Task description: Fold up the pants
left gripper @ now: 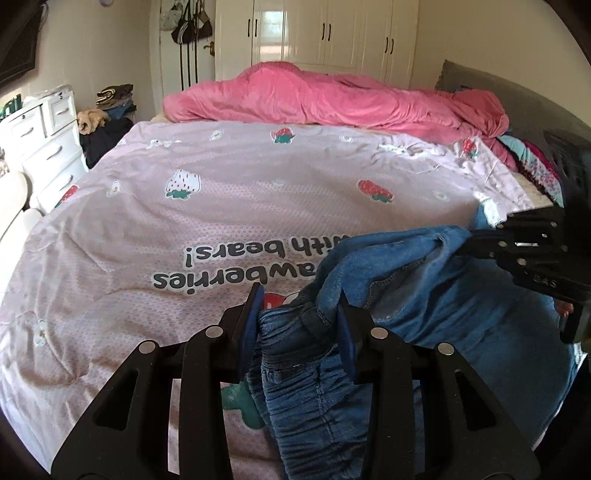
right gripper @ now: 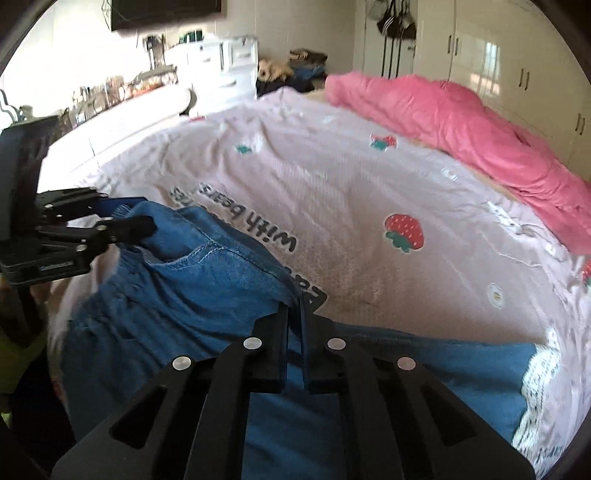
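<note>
Blue denim pants (left gripper: 424,295) hang bunched over the near edge of the bed, held up by both grippers. My left gripper (left gripper: 299,306) is shut on the gathered elastic waistband, which fills the gap between its blue pads. In the right wrist view the left gripper (right gripper: 147,214) comes in from the left, clamped on a fold of the pants (right gripper: 203,288). My right gripper (right gripper: 294,306) is shut on a thin edge of the denim, its fingers almost touching. It shows at the right of the left wrist view as the right gripper (left gripper: 474,242), gripping the cloth's upper edge.
The bed wears a lilac cover (left gripper: 258,192) printed with strawberries and dark lettering. A crumpled pink blanket (left gripper: 332,96) lies along its far side. A white dresser (left gripper: 48,129) and a clothes pile (left gripper: 110,107) stand at the left, white wardrobes (left gripper: 325,33) behind.
</note>
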`<state>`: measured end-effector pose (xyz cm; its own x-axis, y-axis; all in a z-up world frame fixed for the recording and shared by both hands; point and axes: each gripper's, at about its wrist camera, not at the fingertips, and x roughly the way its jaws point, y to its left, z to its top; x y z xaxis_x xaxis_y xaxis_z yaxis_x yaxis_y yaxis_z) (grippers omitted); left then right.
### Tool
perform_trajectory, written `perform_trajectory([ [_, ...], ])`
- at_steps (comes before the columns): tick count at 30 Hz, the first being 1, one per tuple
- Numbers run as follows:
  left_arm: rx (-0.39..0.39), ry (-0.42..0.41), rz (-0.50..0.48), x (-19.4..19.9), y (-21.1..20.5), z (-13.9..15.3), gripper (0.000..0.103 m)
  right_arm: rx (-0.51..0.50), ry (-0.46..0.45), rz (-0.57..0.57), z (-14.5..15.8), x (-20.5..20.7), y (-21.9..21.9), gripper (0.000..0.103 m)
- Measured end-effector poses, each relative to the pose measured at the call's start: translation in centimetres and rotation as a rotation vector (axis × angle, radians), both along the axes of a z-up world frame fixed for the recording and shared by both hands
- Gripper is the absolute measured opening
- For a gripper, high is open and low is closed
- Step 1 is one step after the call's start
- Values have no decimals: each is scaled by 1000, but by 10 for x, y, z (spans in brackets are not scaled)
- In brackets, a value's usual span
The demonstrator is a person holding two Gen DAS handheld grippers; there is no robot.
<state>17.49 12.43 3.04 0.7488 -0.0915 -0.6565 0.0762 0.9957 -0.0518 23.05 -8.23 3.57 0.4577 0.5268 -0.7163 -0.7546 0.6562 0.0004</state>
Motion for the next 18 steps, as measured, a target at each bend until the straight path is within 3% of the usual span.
perform_trajectory([
  [10,-9,-90,-4,-50,-14,16,29,112,-8,-53,15,-79,-34,5],
  [18,-108,-42,4,-108,-13,-2,29,135,53,-37,-5,-133,-46,5],
])
